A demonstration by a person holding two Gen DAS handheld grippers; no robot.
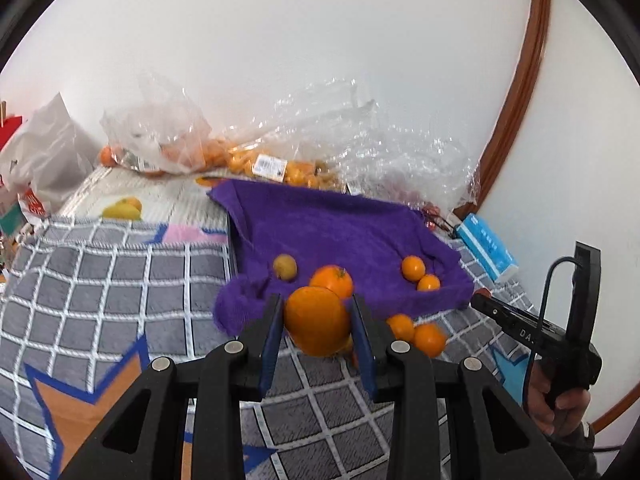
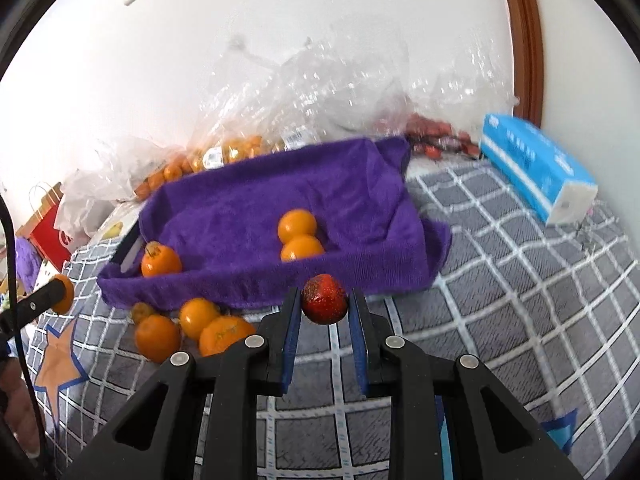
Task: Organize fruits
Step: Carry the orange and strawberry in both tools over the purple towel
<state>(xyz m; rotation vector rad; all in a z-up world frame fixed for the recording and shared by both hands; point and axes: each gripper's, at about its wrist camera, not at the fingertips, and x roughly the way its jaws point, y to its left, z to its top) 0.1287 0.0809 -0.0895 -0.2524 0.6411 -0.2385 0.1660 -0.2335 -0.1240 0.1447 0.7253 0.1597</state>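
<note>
My left gripper (image 1: pixel 316 308) is shut on a large orange (image 1: pixel 318 320), held above the near edge of the purple towel-lined tray (image 1: pixel 332 224). In the tray lie an orange (image 1: pixel 333 279), a small yellowish fruit (image 1: pixel 285 267) and two small oranges (image 1: pixel 413 267). My right gripper (image 2: pixel 325 300) is shut on a small red fruit (image 2: pixel 324 299), just in front of the tray (image 2: pixel 256 208). Several loose oranges (image 2: pixel 192 328) lie on the checked blanket before the tray. The left gripper with its orange (image 2: pixel 64 294) shows at the left edge of the right wrist view.
Clear plastic bags of oranges (image 1: pixel 256 160) and red fruits (image 2: pixel 436 140) lie behind the tray by the white wall. A blue tissue pack (image 2: pixel 536 164) lies at right. A red paper bag (image 2: pixel 48 232) and white plastic bags (image 1: pixel 44 160) stand at left.
</note>
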